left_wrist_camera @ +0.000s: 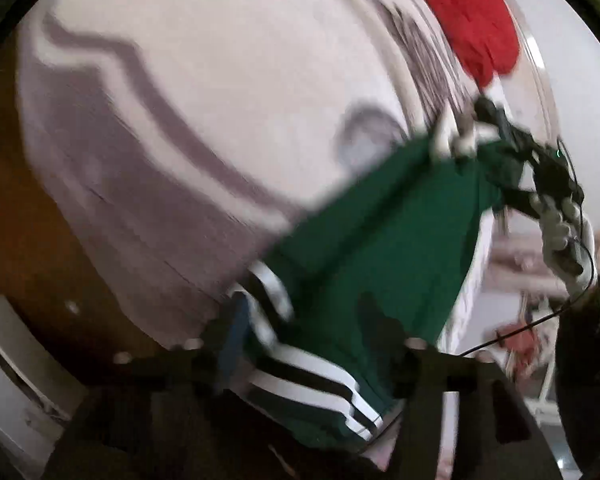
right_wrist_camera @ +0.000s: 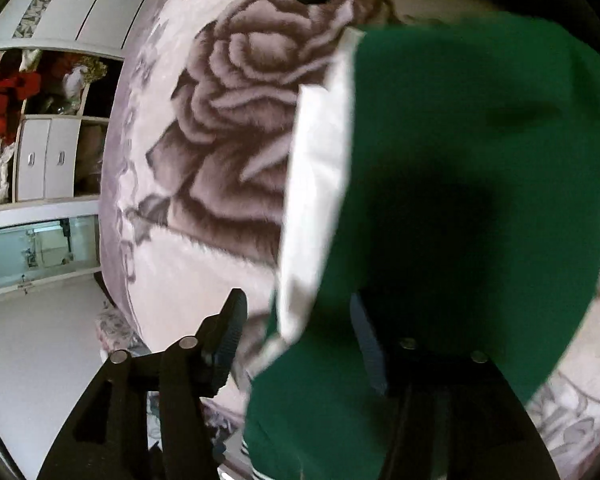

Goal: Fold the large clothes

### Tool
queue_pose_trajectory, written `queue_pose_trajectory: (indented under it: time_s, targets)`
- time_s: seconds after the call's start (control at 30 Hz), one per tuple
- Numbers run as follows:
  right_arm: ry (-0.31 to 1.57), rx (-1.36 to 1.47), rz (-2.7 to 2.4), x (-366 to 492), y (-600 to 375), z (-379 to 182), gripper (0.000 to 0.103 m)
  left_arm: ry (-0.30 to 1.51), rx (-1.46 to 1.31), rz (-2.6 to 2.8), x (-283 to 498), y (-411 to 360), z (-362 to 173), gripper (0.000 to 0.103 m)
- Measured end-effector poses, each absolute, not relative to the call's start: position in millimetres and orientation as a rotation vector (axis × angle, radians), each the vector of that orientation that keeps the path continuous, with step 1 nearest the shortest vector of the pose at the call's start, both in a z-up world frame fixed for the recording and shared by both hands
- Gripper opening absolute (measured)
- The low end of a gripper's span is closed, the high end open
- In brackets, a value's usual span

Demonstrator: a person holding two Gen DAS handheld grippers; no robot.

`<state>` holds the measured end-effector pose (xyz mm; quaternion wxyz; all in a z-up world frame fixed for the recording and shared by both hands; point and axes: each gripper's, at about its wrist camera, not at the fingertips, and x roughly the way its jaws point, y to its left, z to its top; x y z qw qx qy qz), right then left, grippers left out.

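The left gripper is clamping the striped hem of the green garment and the right gripper, jaws apart, is having cloth draped over it, both lifting it above the flowered blanket, so folding is seemingly only beginning, a red cloth lying near.

The green garment, with a white lining and black-and-white striped trim, is hanging stretched and lifted above the floral blanket.
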<state>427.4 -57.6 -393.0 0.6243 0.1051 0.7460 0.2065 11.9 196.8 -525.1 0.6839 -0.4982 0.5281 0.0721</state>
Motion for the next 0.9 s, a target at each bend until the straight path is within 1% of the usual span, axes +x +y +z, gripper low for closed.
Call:
queue_pose_trajectory:
  time_s: [0.1,0.13,0.17,0.2,0.23,0.3,0.43,0.5,0.6,0.63,0.73,0.77,0.83,0.9]
  targets:
    - [1.746,0.227,0.476,404.9,-77.7,-398.3,0.057,1.337,-1.026,0.141,32.1,162.8,-552.7,0.060]
    - [1.754,0.222,0.475,400.3,-81.2,-401.1,0.057,1.354,-0.963,0.170,36.2,152.0,-555.7,0.056]
    - [1.757,0.215,0.475,394.5,-86.5,-403.9,0.057,1.337,-0.931,0.193,37.6,148.5,-552.0,0.044]
    - [1.759,0.201,0.478,389.2,-91.8,-406.6,0.057,1.312,-0.897,0.220,38.6,145.3,-543.4,0.022]
    - [1.757,0.181,0.477,386.4,-92.8,-412.0,0.057,1.301,-0.882,0.236,38.6,144.1,-535.8,0.016]
    - [1.748,0.139,0.474,379.3,-100.8,-416.5,0.057,1.244,-0.866,0.281,33.4,146.0,-513.3,0.012]
    - [1.729,0.133,0.478,371.2,-114.7,-413.7,0.057,1.165,-0.902,0.340,17.3,172.1,-482.5,0.011]
    - [1.712,0.139,0.483,372.2,-121.5,-408.6,0.057,1.171,-0.901,0.356,16.5,187.8,-494.1,0.011]
    - [1.679,0.166,0.449,383.6,-133.5,-400.6,0.057,1.226,-0.966,0.359,23.8,194.1,-540.8,0.011]
    - [1.666,0.188,0.436,390.2,-139.2,-396.1,0.057,1.244,-0.981,0.350,29.9,195.9,-548.8,0.012]
    - [1.641,0.253,0.433,416.7,-144.2,-387.5,0.057,1.265,-0.962,0.369,36.7,195.8,-549.3,0.018]
    - [1.628,0.253,0.439,425.8,-141.5,-385.9,0.057,1.266,-0.950,0.373,37.0,194.1,-546.7,0.019]
    - [1.567,0.217,0.447,455.3,-121.6,-384.9,0.057,1.259,-0.940,0.379,33.9,190.6,-545.4,0.021]
    - [1.539,0.164,0.463,485.6,-92.4,-395.6,0.055,1.254,-0.948,0.389,30.2,190.5,-547.0,0.022]
